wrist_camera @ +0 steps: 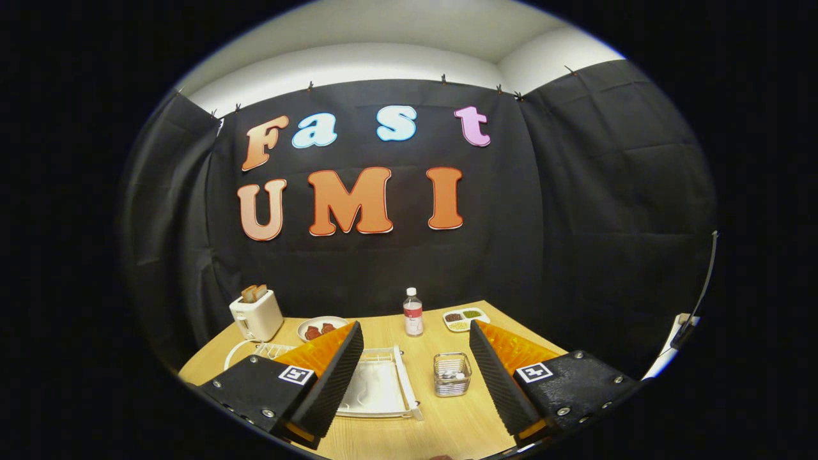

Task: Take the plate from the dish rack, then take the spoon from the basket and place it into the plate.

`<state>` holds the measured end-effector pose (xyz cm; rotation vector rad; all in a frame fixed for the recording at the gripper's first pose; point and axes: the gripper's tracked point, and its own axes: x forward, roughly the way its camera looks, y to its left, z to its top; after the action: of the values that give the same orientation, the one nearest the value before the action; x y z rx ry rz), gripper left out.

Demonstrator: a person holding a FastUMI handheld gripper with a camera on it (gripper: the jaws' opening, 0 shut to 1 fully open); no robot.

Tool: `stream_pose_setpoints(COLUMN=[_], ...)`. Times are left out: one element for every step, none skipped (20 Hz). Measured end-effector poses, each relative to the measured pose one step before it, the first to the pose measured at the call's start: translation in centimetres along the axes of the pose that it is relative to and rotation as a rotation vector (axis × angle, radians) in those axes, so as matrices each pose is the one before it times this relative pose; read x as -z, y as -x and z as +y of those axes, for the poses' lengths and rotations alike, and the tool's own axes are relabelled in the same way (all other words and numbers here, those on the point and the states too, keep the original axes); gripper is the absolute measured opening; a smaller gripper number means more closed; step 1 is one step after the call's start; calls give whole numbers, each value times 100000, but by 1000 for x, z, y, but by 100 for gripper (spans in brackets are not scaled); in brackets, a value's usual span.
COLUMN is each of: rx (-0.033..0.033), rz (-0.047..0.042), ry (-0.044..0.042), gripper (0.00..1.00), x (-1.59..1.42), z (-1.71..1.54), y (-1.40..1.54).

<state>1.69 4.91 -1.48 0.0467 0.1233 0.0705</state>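
Observation:
A white dish rack point(405, 377) stands on the wooden table point(447, 421), between my fingers and partly behind the left finger point(332, 377). A white plate point(377, 388) rests in it, its left part hidden by that finger. To the right of the rack, closer to the right finger point(498, 377), sits a small wire basket point(452, 374) with a metal spoon point(451, 376) lying inside it. My gripper point(415, 327) is held above the table's near side, open wide, with nothing between its fingers.
At the table's far side, from left to right, stand a white toaster point(255, 315) with toast in it, a plate of red food point(319, 329), a small bottle point(413, 312) and a divided dish of food point(465, 318). A white cable point(233, 354) runs from the toaster.

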Motion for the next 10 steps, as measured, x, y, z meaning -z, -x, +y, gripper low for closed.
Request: stream_pose_setpoints(rx=[-453, -808, -382, 96, -629, -1089, -1172, -1143, -667, -871], rz=[842, 754, 988, 1518, 1531, 1554, 1657, 1515, 1107, 1076], ry=[-439, 115, 796, 1246, 1338, 950, 618, 453, 285, 129], gripper=[99, 99, 99, 99, 99, 99, 99, 99, 99, 99], x=[155, 278, 332, 403, 442, 397, 416, 425, 355, 326], z=[287, 517, 500, 394, 565, 722, 727, 702, 602, 613], y=[-417, -300, -634, -634, -549, -587, -599, -765, -807, -752])
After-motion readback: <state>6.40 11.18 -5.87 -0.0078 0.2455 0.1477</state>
